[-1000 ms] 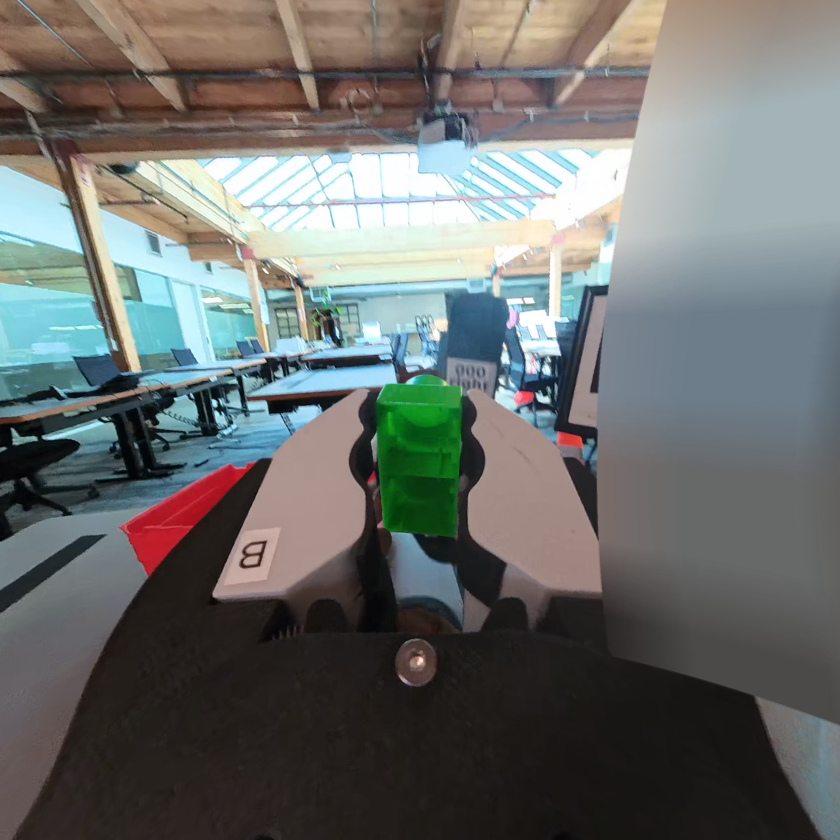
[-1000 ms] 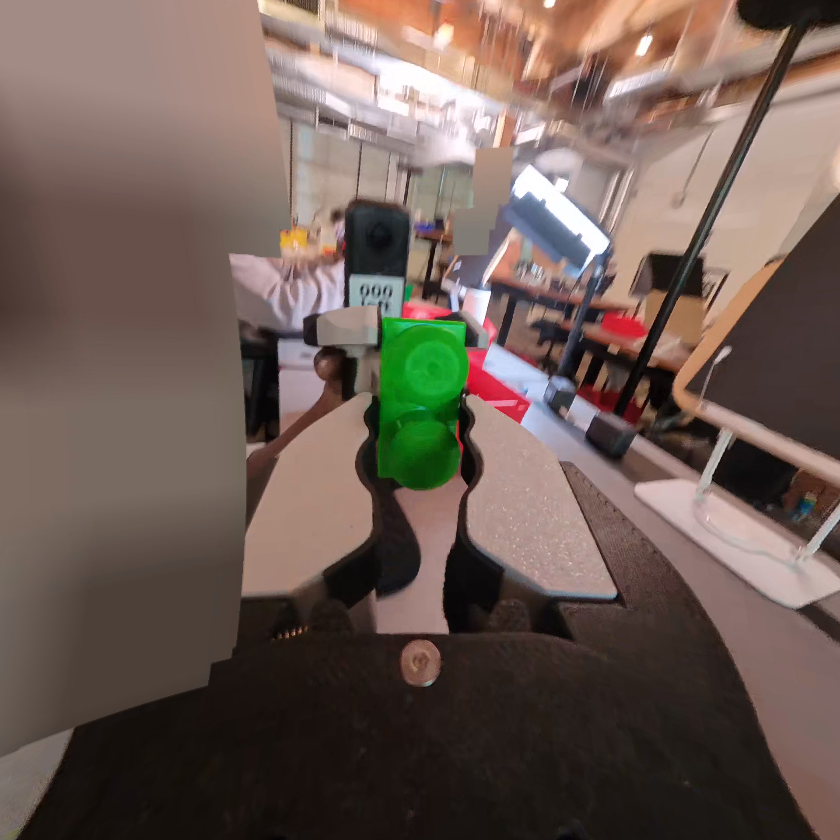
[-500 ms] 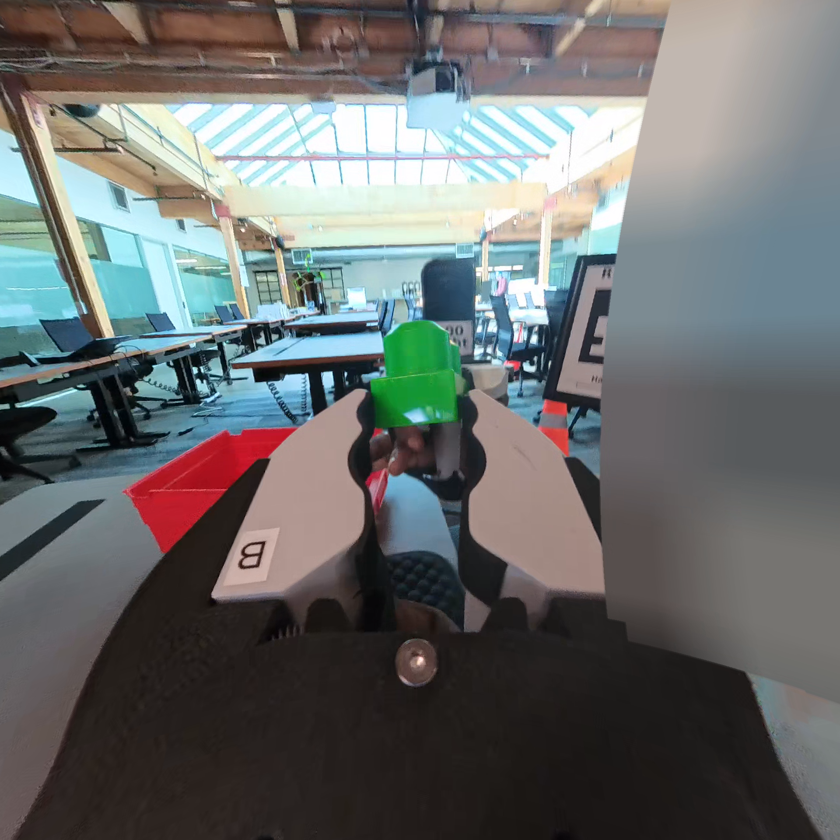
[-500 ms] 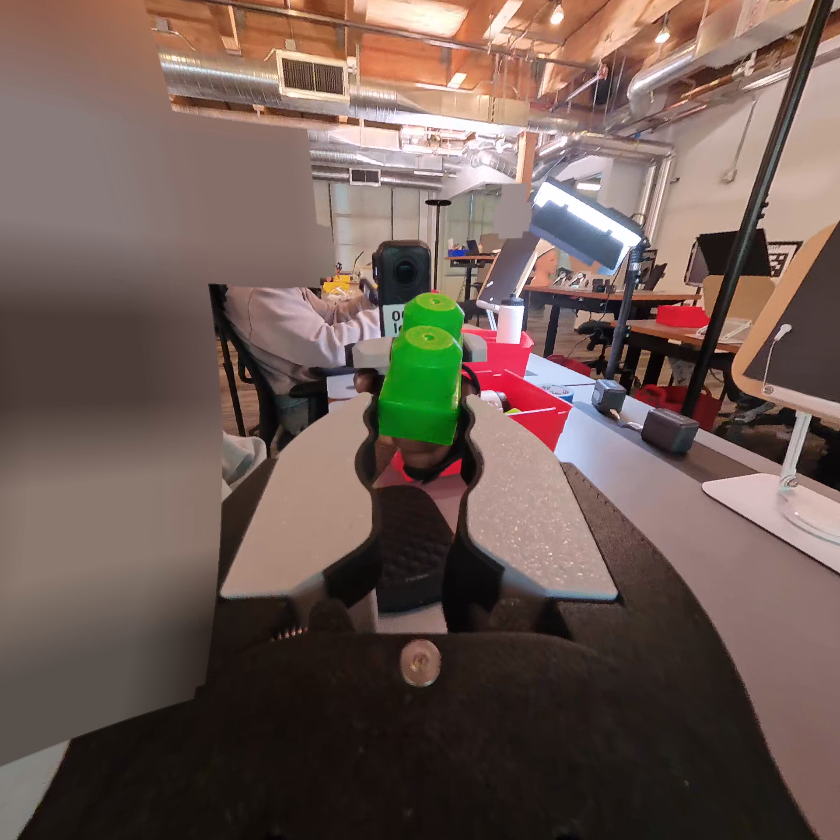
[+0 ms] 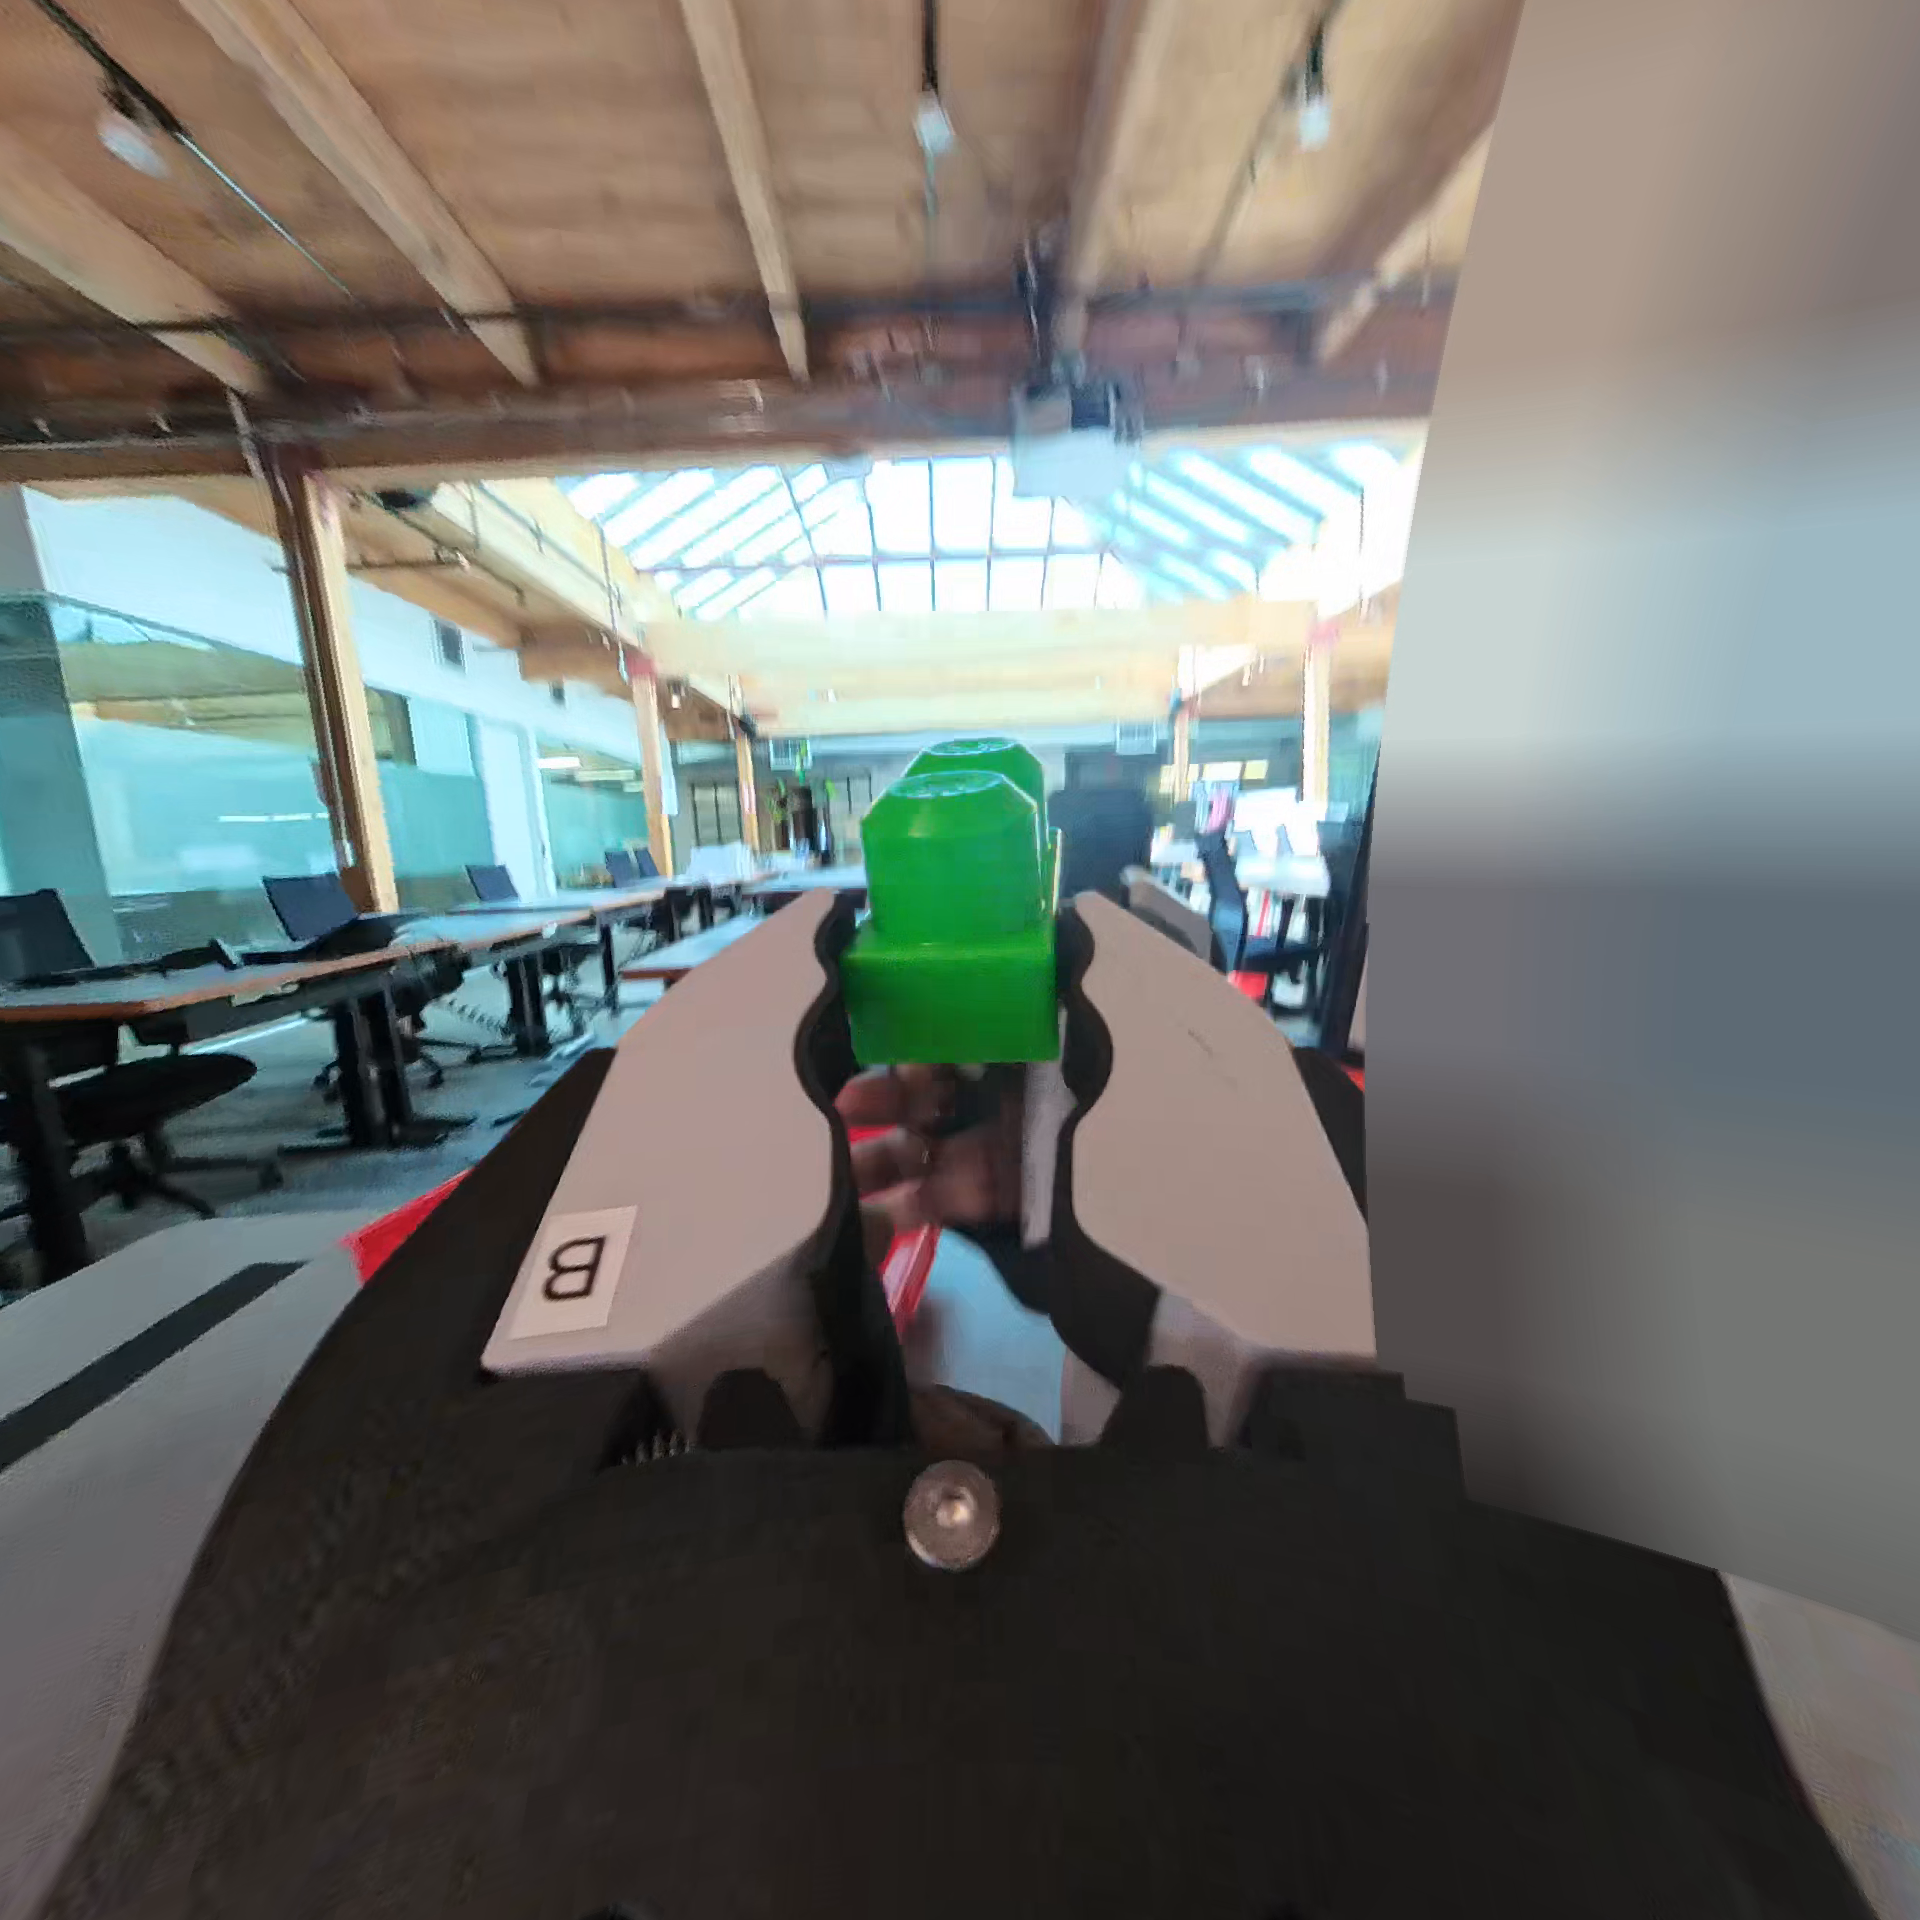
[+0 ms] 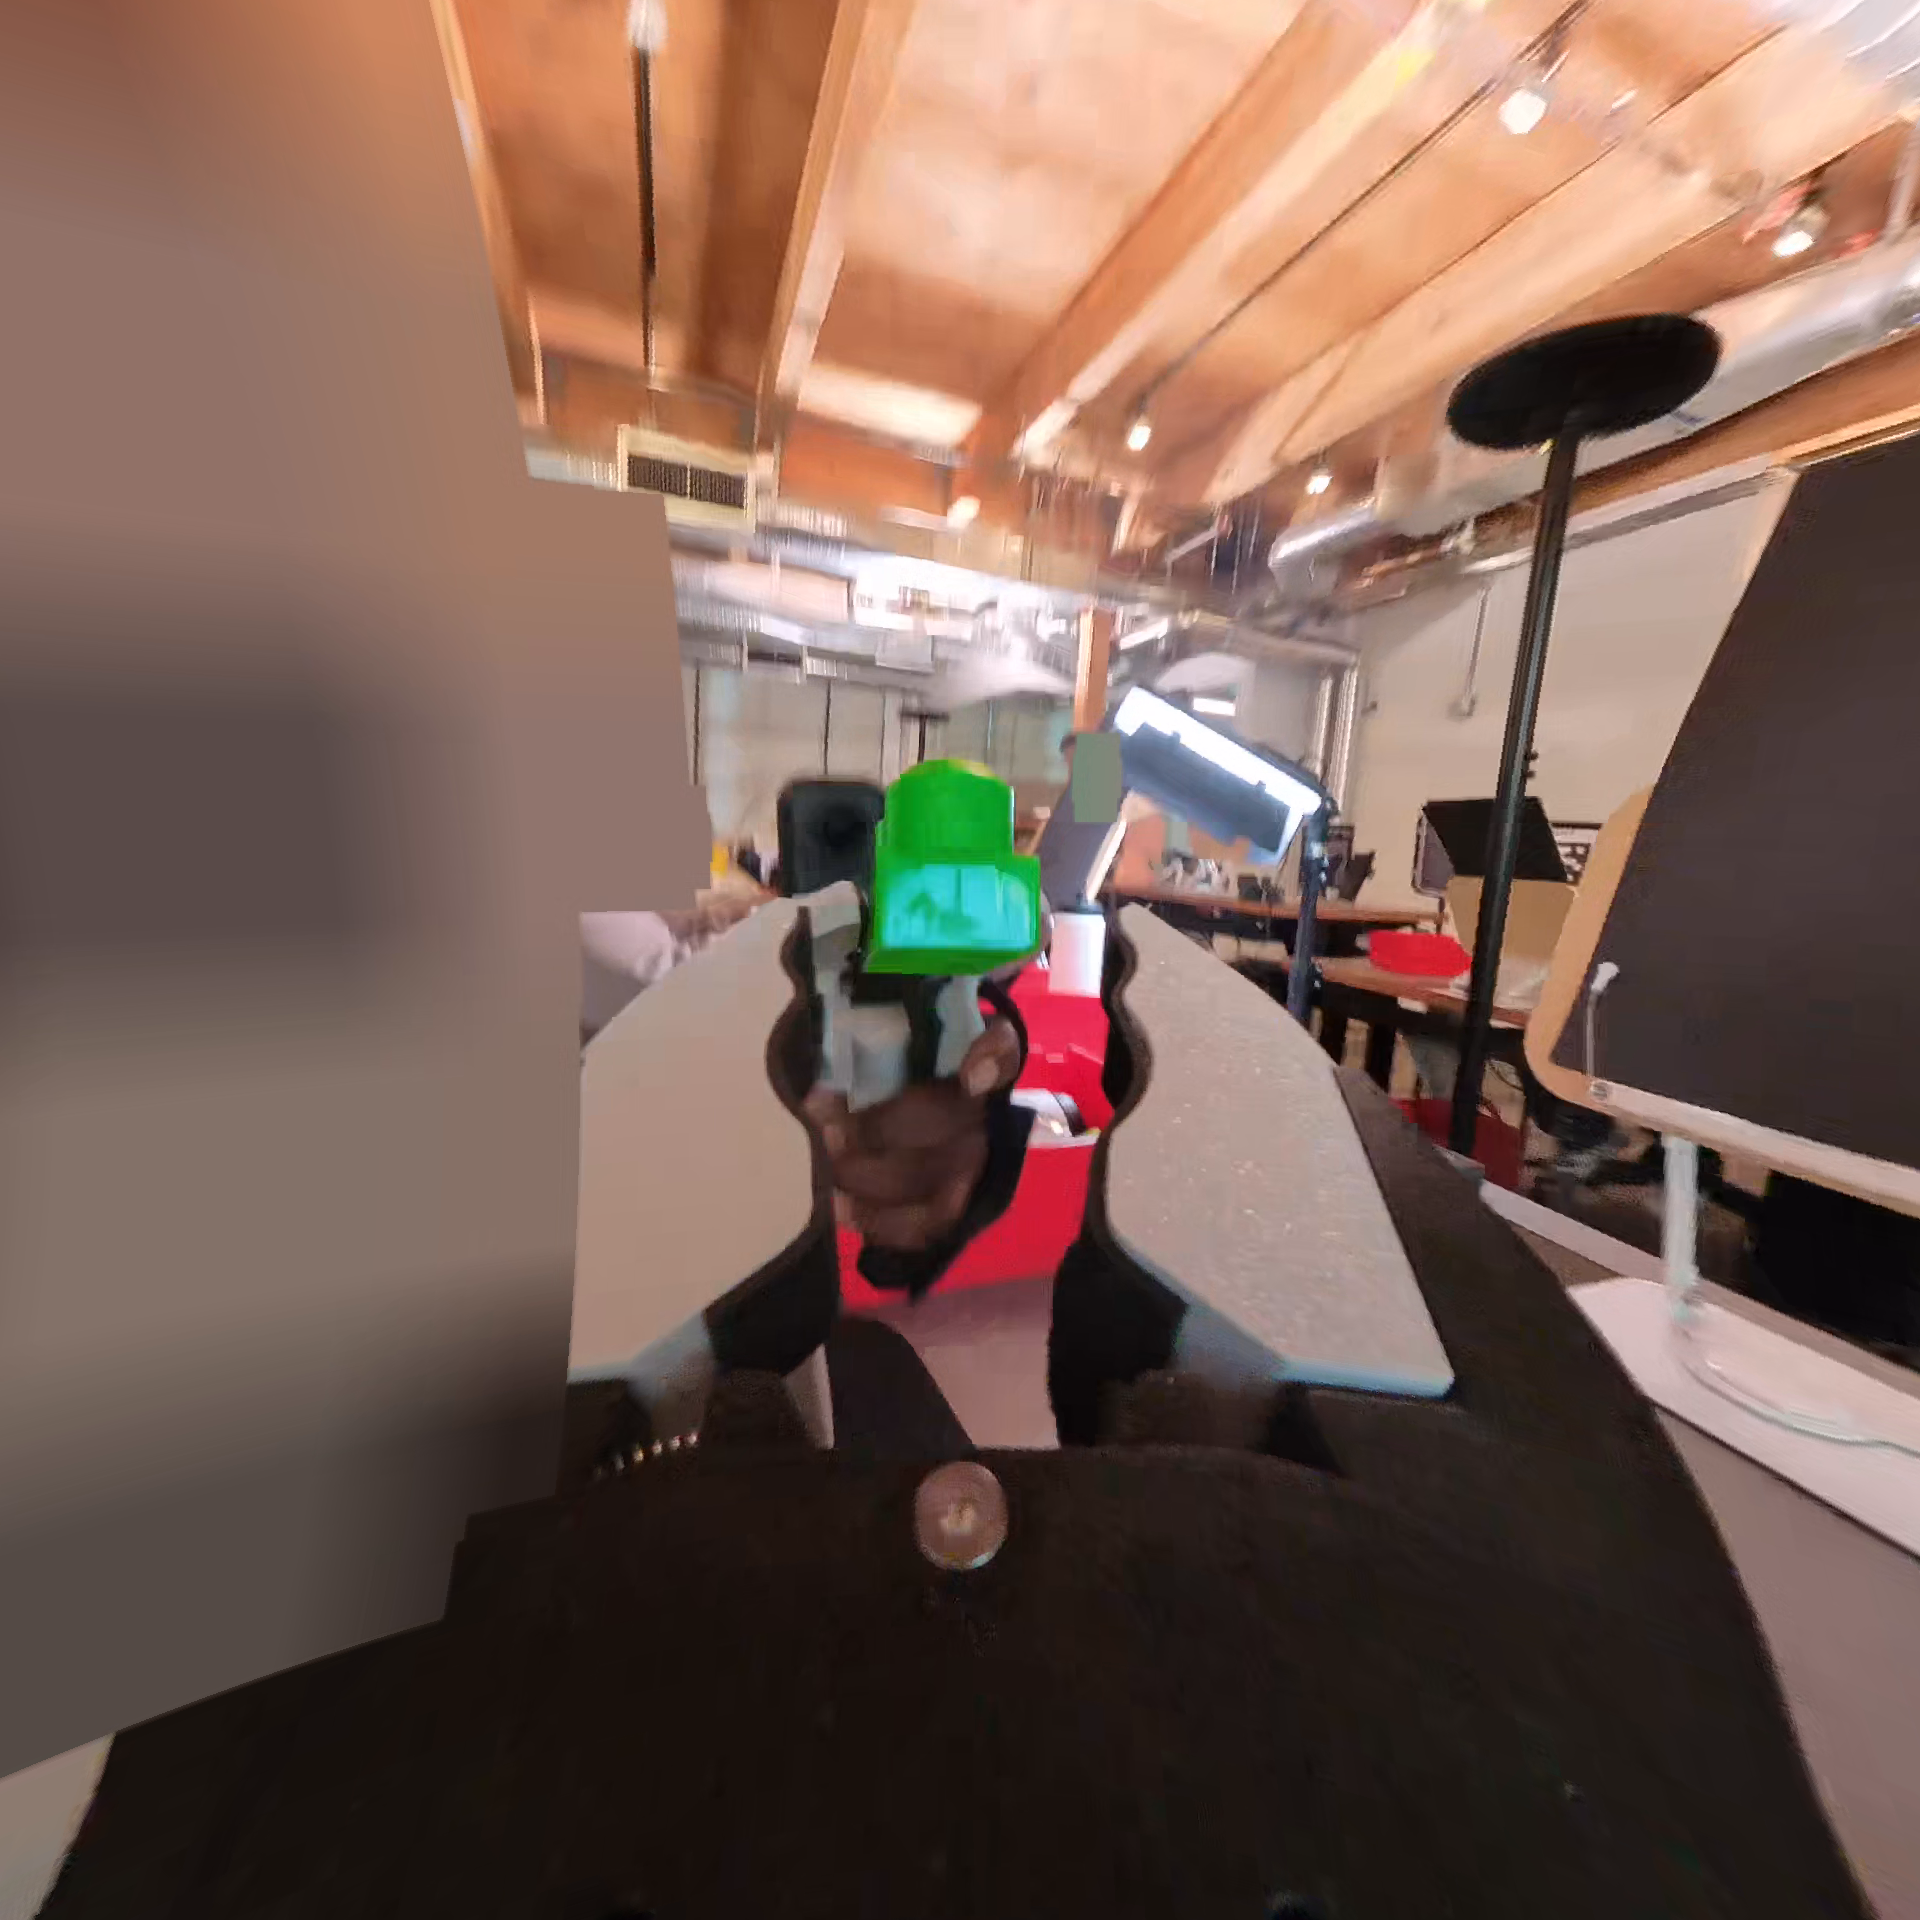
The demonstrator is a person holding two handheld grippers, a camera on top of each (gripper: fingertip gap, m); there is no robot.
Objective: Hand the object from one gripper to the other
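Now, left gripper [image 5: 951, 977]: we see its two grey fingers clamped on the base of the green block [image 5: 951, 940], one finger on each side.
Green block: it sits upright between our left fingertips, its two round studs pointing up, held in the air above the table.
Right gripper [image 6: 961, 977]: its jaws stand spread, with nothing between them; the block is past the tips and touches neither finger.
Across the gap: from the right wrist view we see the left gripper [image 6: 899, 1023] facing us, pinching the same green block [image 6: 956, 894], with a hand [image 6: 909, 1143] wrapped round its handle below.
Camera on the left gripper [image 6: 826, 847]: a black body just behind the block, to its left.
Red bin [image 6: 971, 1236]: on the grey table [image 6: 1818, 1600] beneath the hand; in the left wrist view a red edge [image 5: 400, 1231] shows beside the left finger.
Further out: a black stand pole [image 6: 1517, 810] and a panel light [image 6: 1210, 784] on the right, desks with black chairs [image 5: 125, 1049] on the left, wooden beams overhead. Both views are somewhat blurred.
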